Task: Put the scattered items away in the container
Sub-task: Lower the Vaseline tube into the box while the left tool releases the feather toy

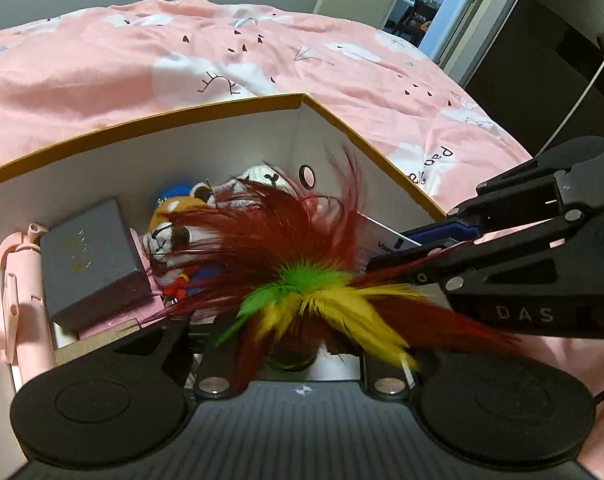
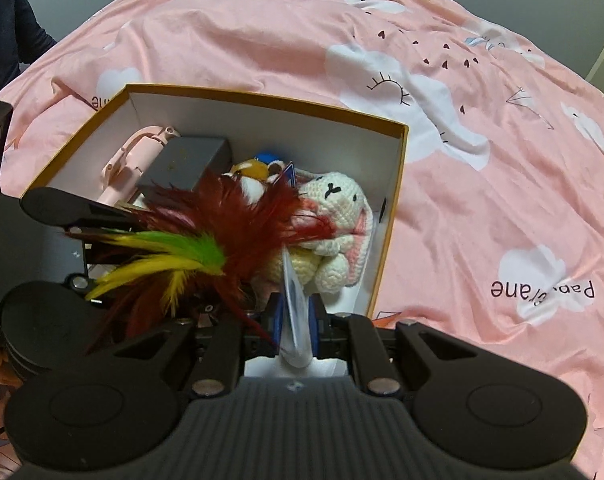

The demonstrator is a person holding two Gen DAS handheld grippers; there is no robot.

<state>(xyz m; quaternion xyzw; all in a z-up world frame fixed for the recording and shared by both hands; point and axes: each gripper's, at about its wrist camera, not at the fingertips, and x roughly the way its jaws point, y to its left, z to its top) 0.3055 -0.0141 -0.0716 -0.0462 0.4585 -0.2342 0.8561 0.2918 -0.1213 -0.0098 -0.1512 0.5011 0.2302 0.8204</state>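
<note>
An open cardboard box [image 1: 142, 128] [image 2: 262, 98] with an orange rim sits on the pink bed. Inside lie a grey box [image 1: 90, 256] [image 2: 186, 162], a pink gadget [image 1: 12, 280] [image 2: 130, 160], a red-panda plush [image 1: 170, 236], and a crocheted white bunny [image 2: 333, 216]. My left gripper [image 1: 290, 356] is shut on a feather shuttlecock [image 1: 302, 276] [image 2: 206, 240] held over the box. My right gripper [image 2: 296, 320] is shut on a white card [image 2: 294, 300] over the box's near edge; it shows in the left wrist view [image 1: 417, 248] too.
The pink cloud-print duvet [image 2: 461, 160] surrounds the box. A doorway [image 1: 429, 0] and dark furniture [image 1: 541, 60] stand beyond the bed. A person's dark clothing [image 2: 6, 20] shows at far left.
</note>
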